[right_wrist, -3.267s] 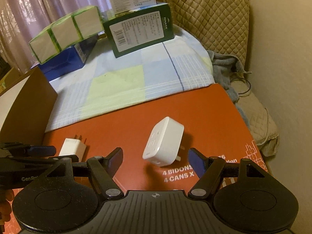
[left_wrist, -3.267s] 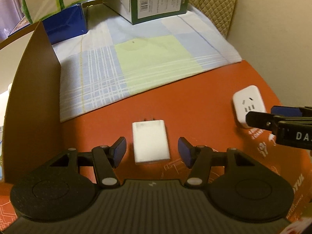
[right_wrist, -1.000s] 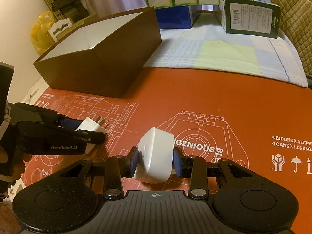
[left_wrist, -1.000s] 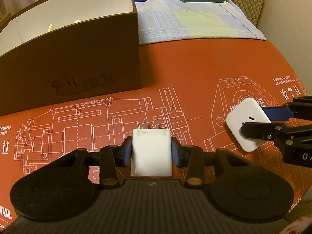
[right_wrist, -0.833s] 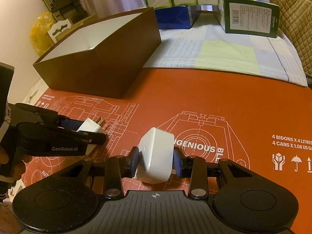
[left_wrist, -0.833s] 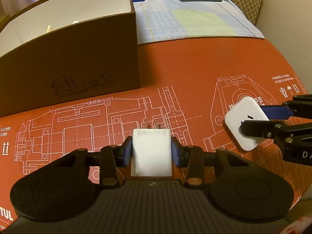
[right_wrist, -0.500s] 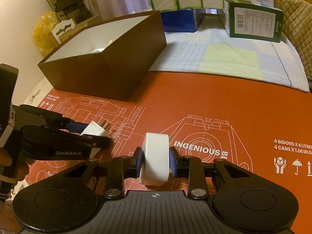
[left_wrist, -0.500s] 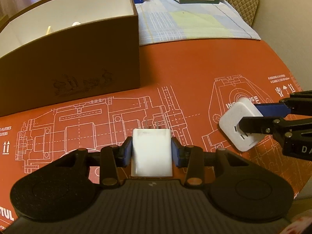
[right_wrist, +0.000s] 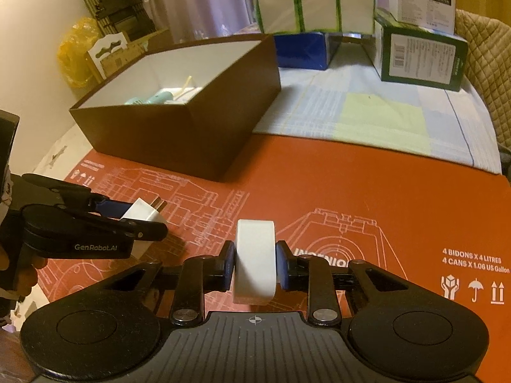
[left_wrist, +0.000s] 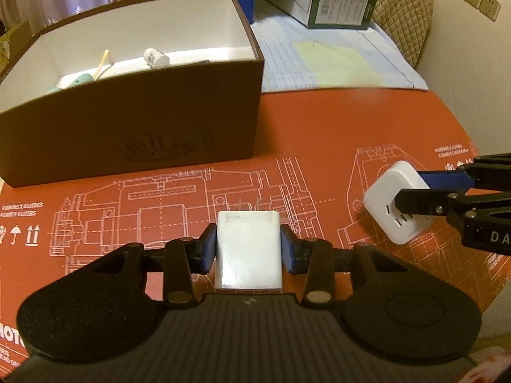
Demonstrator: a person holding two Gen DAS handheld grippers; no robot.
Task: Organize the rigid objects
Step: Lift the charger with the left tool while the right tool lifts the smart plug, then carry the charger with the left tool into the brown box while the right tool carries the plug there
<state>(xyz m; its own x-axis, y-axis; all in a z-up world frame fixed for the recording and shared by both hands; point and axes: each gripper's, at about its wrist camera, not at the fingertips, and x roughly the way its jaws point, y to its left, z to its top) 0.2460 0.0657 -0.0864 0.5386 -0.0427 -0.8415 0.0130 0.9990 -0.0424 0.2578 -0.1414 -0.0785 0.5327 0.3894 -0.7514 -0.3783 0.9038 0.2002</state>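
My left gripper (left_wrist: pixel 248 249) is shut on a white flat charger (left_wrist: pixel 248 249), its two prongs pointing away from me, held above the orange printed board (left_wrist: pixel 319 134). The same charger (right_wrist: pixel 140 214) shows at the left of the right wrist view, between the left gripper's fingers. My right gripper (right_wrist: pixel 254 268) is shut on a white socket adapter (right_wrist: pixel 254 260), gripped edge-on across its flat faces. That adapter (left_wrist: pixel 394 206) appears at the right in the left wrist view, slots facing me. A brown open box (left_wrist: pixel 134 121) with a white inside stands beyond both.
In the box lie a teal item (left_wrist: pixel 78 80), a thin stick (left_wrist: pixel 101 60) and a small white cylinder (left_wrist: pixel 155 57). A checked cloth (right_wrist: pixel 377 111) covers the far side, bearing a green carton (right_wrist: pixel 421 54), a blue box (right_wrist: pixel 303 49) and stacked white-green packs (right_wrist: pixel 316 8). A wall stands to the right.
Both grippers have risen with their objects, so the box interior now shows. The adapter turned edge-on as the right jaws closed tighter on it.
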